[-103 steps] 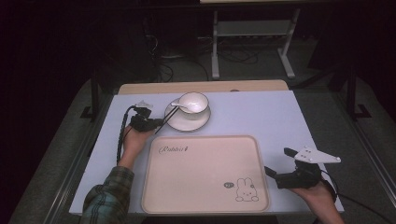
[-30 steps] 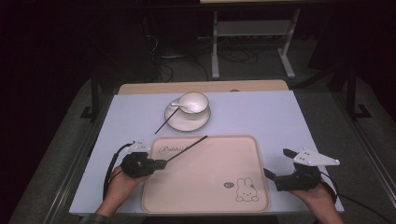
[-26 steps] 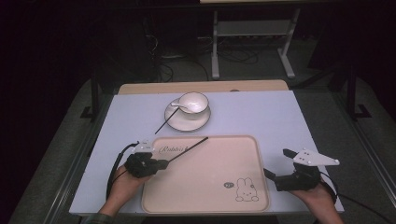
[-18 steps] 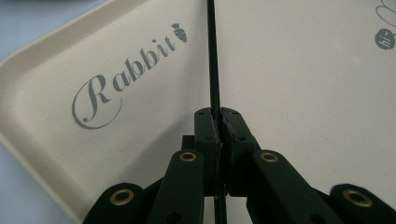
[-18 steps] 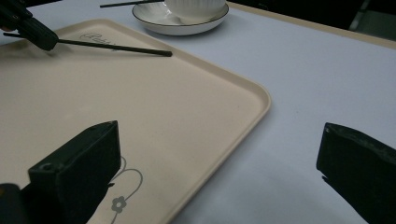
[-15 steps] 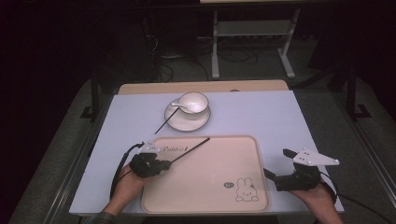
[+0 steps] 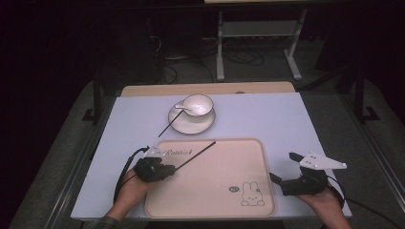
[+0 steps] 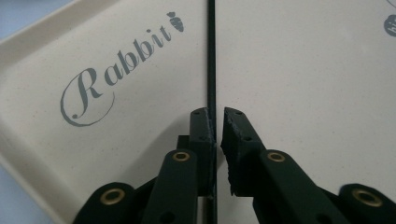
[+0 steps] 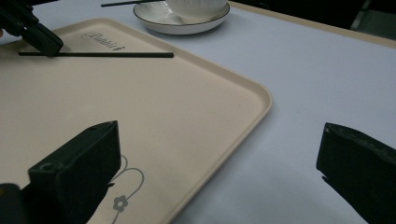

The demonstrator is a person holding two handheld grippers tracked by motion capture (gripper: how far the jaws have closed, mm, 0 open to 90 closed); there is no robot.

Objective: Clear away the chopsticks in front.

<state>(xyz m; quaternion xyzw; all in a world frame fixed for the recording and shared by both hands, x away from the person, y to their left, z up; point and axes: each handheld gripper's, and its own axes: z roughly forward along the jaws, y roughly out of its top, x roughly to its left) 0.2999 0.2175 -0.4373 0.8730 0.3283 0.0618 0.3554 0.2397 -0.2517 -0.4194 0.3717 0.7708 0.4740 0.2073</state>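
The left hand-held gripper (image 7: 168, 170) hovers low over the near-left part of the beige rectangular plastic tray (image 7: 239, 210), which carries the word "Rabbit" and a small rabbit drawing. A thin black chopstick (image 7: 196, 154) runs from between its jaws toward the tray's far edge, its far tip reaching the rim. In the left gripper view the jaws stand narrow, one on each side of the chopstick (image 8: 211, 56); they have just been opening a little, and a slim gap shows between the right pad and the stick, so the pads no longer press on it. The stick lies along the tray floor (image 8: 303, 84).

The right hand-held gripper (image 7: 282, 180) sits at the near-right of the pale blue table (image 7: 267, 114), just beside the tray's right rim. Its jaws are spread wide with nothing between them.

Farther off, beyond the tray's far edge, a white ceramic cup (image 7: 197, 105) stands on a white round saucer (image 7: 187, 126), with a white spoon (image 7: 184, 108) in the cup. A second thin black chopstick (image 7: 169, 125) leans on the saucer's left side, its near end down on the table.
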